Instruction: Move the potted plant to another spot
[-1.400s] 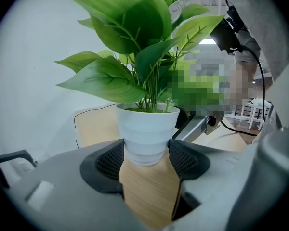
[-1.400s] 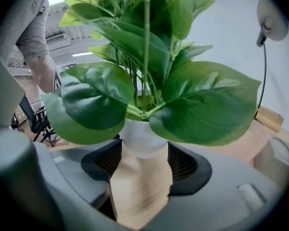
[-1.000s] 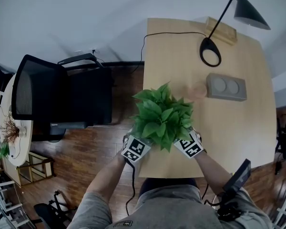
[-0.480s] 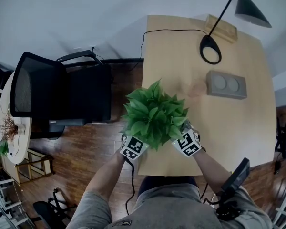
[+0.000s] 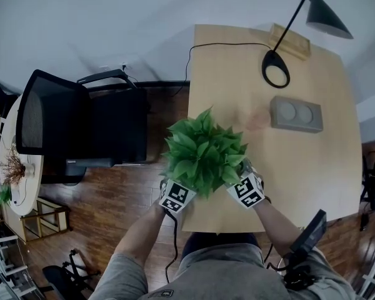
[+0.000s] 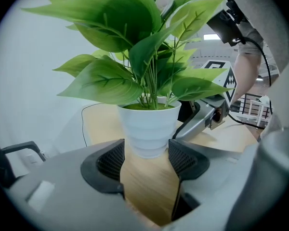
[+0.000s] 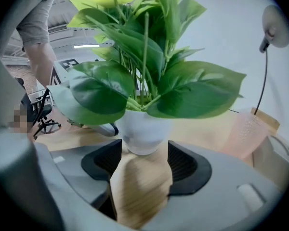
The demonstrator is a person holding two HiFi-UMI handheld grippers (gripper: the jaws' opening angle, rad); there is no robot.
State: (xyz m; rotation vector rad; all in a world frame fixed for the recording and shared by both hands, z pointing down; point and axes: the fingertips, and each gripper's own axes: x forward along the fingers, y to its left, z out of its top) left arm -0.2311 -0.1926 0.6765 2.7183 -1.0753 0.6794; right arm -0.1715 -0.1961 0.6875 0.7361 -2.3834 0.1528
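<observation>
The potted plant (image 5: 203, 158), broad green leaves in a white ribbed pot (image 6: 148, 129), is at the near left corner of the wooden table (image 5: 300, 161). My left gripper (image 5: 186, 190) is at its left and my right gripper (image 5: 240, 185) at its right, both partly under the leaves. In the left gripper view the open jaws frame the pot's base at their tips, with the right gripper (image 6: 204, 119) just behind the pot. In the right gripper view the pot (image 7: 143, 131) stands at the mouth of the open jaws (image 7: 144, 160). Whether the pot rests on the table is unclear.
A black desk lamp (image 5: 276, 67) with its cable, a grey two-dial box (image 5: 296, 114), a pink cup (image 5: 259, 118) and a wooden block (image 5: 290, 39) occupy the table's far half. A black office chair (image 5: 81, 127) stands left of the table on the wood floor.
The plant and both grippers shifted left and toward the table's near left corner, then eased slightly back to the right. Both sets of jaws stay open around the pot.
</observation>
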